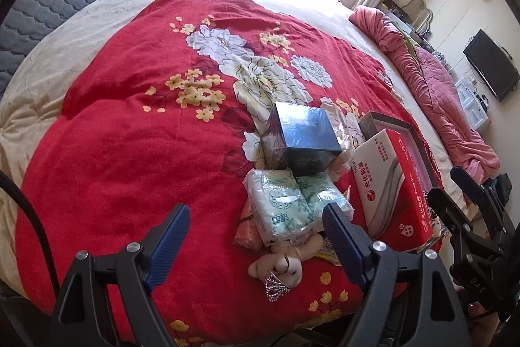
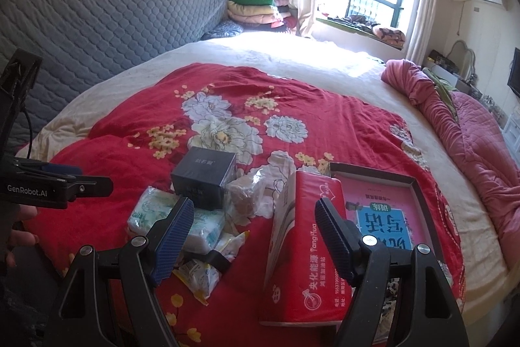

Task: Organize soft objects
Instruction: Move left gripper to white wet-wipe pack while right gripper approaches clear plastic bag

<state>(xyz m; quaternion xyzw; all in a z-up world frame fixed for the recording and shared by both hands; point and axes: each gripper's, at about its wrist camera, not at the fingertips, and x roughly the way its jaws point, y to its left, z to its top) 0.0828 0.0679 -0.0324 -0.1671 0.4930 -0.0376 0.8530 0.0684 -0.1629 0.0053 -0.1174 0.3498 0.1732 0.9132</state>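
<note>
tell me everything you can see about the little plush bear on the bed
The plush bear is small, cream-white and fuzzy, with dark eyes and a sparkly silver crown at its head. It lies on the red floral blanket, at the near end of the pile, right by the green tissue packs. No gripper touches it.

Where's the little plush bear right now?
In the left wrist view the plush bear lies on the red floral quilt near the bottom centre, just below the green tissue packs and between the open left gripper's fingers.
</note>
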